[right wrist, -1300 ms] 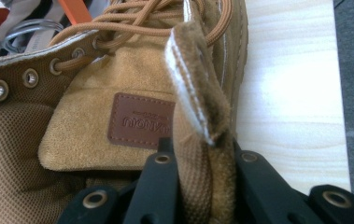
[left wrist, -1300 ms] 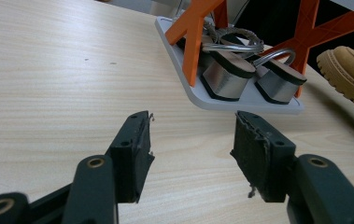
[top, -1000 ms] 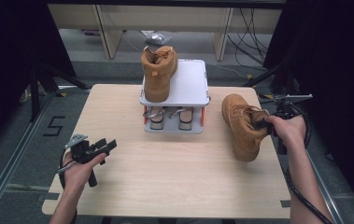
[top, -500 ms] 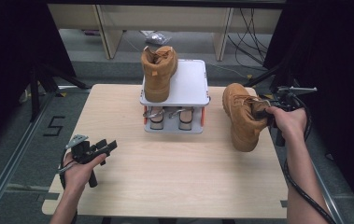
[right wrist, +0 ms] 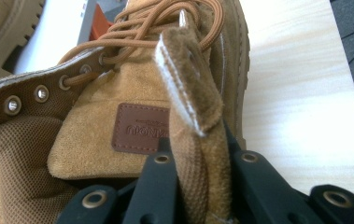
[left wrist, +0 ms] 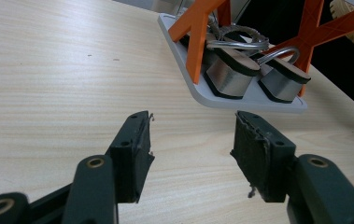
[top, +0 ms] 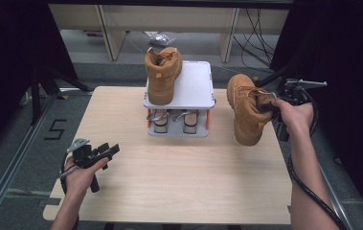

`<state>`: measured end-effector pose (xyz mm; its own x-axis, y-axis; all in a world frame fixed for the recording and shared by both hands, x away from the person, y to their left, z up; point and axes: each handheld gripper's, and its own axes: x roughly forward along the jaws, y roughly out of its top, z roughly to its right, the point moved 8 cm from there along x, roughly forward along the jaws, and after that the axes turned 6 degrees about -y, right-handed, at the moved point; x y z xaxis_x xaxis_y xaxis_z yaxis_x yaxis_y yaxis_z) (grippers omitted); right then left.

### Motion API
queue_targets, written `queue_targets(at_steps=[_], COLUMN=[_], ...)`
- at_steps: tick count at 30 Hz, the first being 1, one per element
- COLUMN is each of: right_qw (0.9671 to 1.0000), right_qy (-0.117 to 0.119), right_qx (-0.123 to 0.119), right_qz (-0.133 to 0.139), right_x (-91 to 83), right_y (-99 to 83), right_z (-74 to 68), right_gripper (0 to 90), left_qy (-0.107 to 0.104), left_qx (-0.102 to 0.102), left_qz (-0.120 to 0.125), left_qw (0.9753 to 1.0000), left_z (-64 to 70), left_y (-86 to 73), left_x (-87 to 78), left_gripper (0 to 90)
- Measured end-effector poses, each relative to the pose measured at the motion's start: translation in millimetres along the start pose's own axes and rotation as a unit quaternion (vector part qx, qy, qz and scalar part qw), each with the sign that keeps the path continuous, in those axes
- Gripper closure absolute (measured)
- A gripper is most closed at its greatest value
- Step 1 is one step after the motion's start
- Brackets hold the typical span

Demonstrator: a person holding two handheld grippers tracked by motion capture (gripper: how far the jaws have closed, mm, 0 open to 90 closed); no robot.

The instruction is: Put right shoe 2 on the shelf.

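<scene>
Pinching the collar of a tan suede boot (top: pixel 245 109), the right gripper (top: pixel 271 103) has its two black fingers (right wrist: pixel 151 186) pressed onto either side of the padded rear edge of the boot's opening, with the laces and leather tongue label lying just beyond them in the right gripper view. Boot position: at the right side of the bench (top: pixel 179 191), just right of the small white rack (top: pixel 196 86), tilted with its toe pointing down towards the bench top; whether the toe touches the wood cannot be told. Right hand (top: pixel 291 115): wrapped around the gripper handle, forearm reaching up along the right bench edge, cable trailing beside it. Second tan boot (top: pixel 162 74): standing upright on the left part of the rack's top shelf. Lower shelf: a pair of sandals (top: pixel 172 120) side by side between the orange cross braces (left wrist: pixel 198 42). Left gripper (top: pixel 103 151): held low over the near left part of the bench, well apart from the rack, its fingers (left wrist: pixel 132 158) spread with bare wood between them. Left hand (top: pixel 81 175): closed on the handle, forearm entering from the bottom edge.
</scene>
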<state>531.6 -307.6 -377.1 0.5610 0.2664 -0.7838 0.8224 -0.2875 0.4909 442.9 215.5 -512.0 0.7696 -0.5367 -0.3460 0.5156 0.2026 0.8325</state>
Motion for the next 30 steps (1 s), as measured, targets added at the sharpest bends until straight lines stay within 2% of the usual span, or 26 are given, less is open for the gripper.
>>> queue_targets(at_steps=[1,3,6,11,14,15,23,24,25,26,29,30], right_qw=[0.9999,0.9993,0.9999,0.9996,0.9997,0.9985,0.9982,0.999,0.9975,0.998,0.9977,0.9984], right_qy=[0.01,0.034,0.008,0.022,0.018,0.049,0.047,0.03,0.059,0.052,0.056,0.044], right_qx=[0.011,0.006,0.014,0.013,0.01,0.015,0.02,0.019,0.023,0.019,0.021,0.02], right_qz=[0.002,0.014,0.003,0.01,0.011,0.021,0.032,0.028,0.033,0.032,0.032,0.03], right_x=[0.2,0.3,-1.2,-3.2,-3.7,-4.0,-5.5,-6.1,-7.2,-6.7,-8.5,-8.9], right_y=[1.5,4.8,7.2,12.0,14.0,15.5,24.7,26.0,27.4,28.0,31.4,31.8], right_z=[-4.1,-8.3,-10.5,-18.8,-21.2,-25.5,-32.6,-32.0,-36.0,-36.6,-41.8,-41.5], right_gripper=[84.5,84.5,84.3,84.3,84.2,84.2,84.1,84.0,84.0,84.0,83.9,83.9], left_qy=[0.0,-0.001,-0.001,-0.001,0.0,0.0,0.001,0.001,0.002,0.001,0.001,0.001], left_qx=[0.0,0.0,-0.001,-0.002,0.0,0.0,0.0,-0.001,-0.001,-0.002,-0.001,-0.001], left_qz=[0.0,0.001,0.001,0.001,0.001,0.001,0.004,0.004,0.003,0.004,0.002,0.002], left_qw=[1.0,1.0,1.0,1.0,1.0,1.0,1.0,1.0,1.0,1.0,1.0,1.0], left_z=[-0.1,-0.2,-0.7,-0.8,-0.3,-0.2,-1.0,-1.0,-1.0,-0.9,-0.7,-0.6], left_y=[0.0,0.2,0.4,0.7,0.9,1.1,2.0,2.0,1.9,1.8,1.7,1.7], left_x=[-0.2,-0.3,-0.6,-0.5,-0.9,-1.0,-1.5,-1.5,-1.4,-1.1,-0.9,-0.8], left_gripper=[45.6,45.6,45.6,45.7,45.7,45.7,45.7,45.7,45.7,45.7,45.7,45.7])
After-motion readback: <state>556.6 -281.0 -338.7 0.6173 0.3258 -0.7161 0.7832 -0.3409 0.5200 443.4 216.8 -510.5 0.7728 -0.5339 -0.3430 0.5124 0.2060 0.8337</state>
